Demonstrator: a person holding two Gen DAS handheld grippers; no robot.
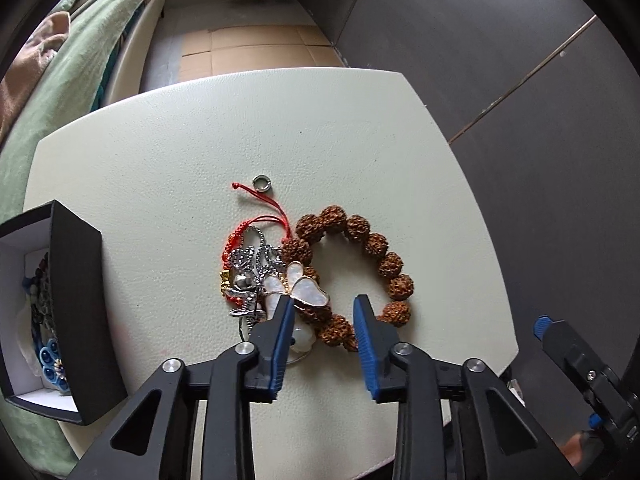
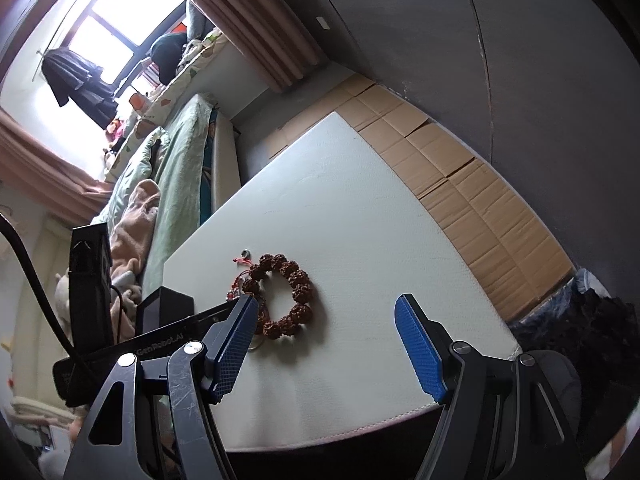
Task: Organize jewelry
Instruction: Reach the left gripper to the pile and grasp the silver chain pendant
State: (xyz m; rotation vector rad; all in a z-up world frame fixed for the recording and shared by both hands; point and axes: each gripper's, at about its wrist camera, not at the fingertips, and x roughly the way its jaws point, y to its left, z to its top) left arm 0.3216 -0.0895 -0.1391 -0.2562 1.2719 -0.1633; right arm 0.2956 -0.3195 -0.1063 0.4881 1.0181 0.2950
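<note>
Mid-table (image 1: 168, 152), left gripper (image 1: 322, 304) jaws apart astride bead bracelet (image 1: 376, 244); right gripper (image 2: 326, 306) jaws wide

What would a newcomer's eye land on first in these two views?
The brown bead bracelet at mid-table, tangled at its left with a red cord bracelet, silver chains and a pearly butterfly pendant. The left gripper straddles that pile. An open black box of jewelry stands at the table's left edge.
</note>
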